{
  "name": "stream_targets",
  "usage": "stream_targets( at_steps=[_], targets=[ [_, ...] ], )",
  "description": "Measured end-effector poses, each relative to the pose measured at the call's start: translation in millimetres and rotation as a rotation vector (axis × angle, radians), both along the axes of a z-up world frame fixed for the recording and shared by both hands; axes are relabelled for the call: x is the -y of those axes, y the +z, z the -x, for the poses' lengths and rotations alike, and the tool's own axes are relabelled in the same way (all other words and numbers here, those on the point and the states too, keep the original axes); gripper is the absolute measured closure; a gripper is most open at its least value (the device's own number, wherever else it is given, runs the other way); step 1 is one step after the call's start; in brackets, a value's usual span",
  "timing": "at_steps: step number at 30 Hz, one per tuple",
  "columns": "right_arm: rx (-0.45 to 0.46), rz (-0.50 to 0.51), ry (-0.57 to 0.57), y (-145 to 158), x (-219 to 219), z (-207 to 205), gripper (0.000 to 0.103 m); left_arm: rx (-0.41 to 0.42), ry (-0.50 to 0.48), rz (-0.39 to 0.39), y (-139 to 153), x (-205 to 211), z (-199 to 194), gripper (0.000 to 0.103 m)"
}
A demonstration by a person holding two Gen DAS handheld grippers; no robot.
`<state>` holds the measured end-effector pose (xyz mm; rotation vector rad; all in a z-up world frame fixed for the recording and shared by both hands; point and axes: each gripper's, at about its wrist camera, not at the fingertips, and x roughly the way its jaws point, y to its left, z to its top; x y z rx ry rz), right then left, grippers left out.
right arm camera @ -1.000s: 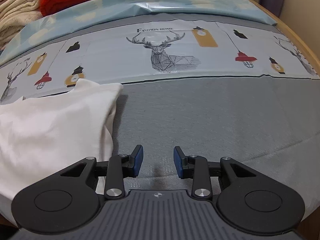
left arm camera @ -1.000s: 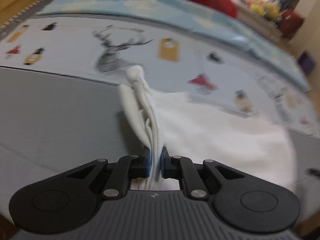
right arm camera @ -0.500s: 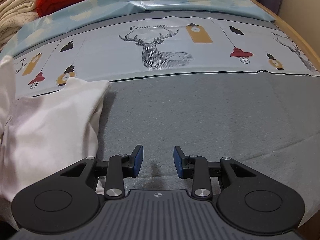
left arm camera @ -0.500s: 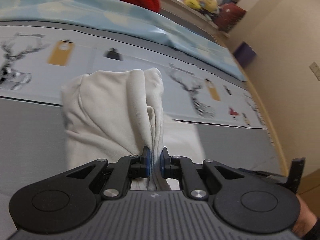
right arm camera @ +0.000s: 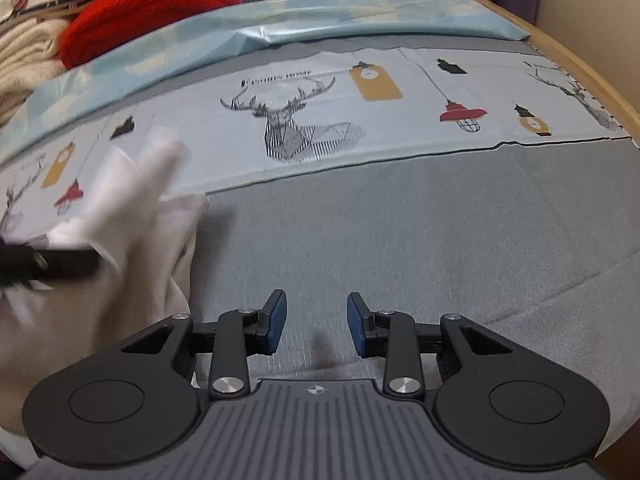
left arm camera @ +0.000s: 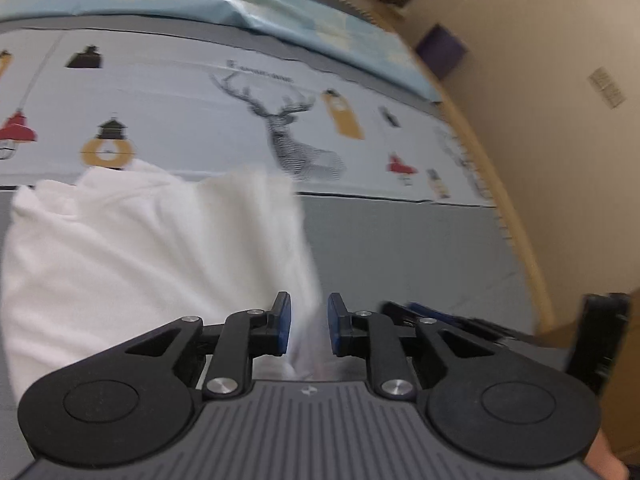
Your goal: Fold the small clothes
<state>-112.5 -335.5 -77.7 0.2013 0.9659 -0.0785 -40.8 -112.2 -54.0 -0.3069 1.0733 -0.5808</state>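
A small white garment (left arm camera: 140,248) lies bunched on the grey bed cover (left arm camera: 400,248), folded over itself toward the right. My left gripper (left arm camera: 308,330) hovers at its right edge. Its jaws are opening, and a blurred strip of the cloth still hangs in the gap without either pad pressing on it. In the right wrist view the garment (right arm camera: 132,216) sits at the left, with a black part of the left gripper (right arm camera: 48,264) across it. My right gripper (right arm camera: 316,322) stands open just right of the garment, with only grey cover between its fingers.
A printed band with a deer (right arm camera: 296,128) and lamps runs across the bed, and a light-blue sheet (right arm camera: 280,28) lies beyond it. A red garment (right arm camera: 152,4) and cream knitwear (right arm camera: 24,52) are piled at the back left. The wooden bed edge (left arm camera: 516,208) and a wall are at the right.
My left gripper has swept to the right, carrying a pinched fold of the white garment over the rest of it, and its jaws have parted. The right gripper has hardly moved.
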Motion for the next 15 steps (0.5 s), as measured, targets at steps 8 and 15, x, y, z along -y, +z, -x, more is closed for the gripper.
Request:
stream_targets(
  at_steps=[8, 15],
  targets=[
    [0.033, -0.258, -0.002, 2.9, -3.7, -8.7, 0.067, 0.019, 0.135, -0.023, 18.2, -89.9, -3.0, 0.081],
    [-0.021, -0.361, 0.004, -8.4, -38.4, -25.1, 0.062, -0.021, 0.099, -0.167, 10.4, -137.8, 16.3, 0.081]
  ],
)
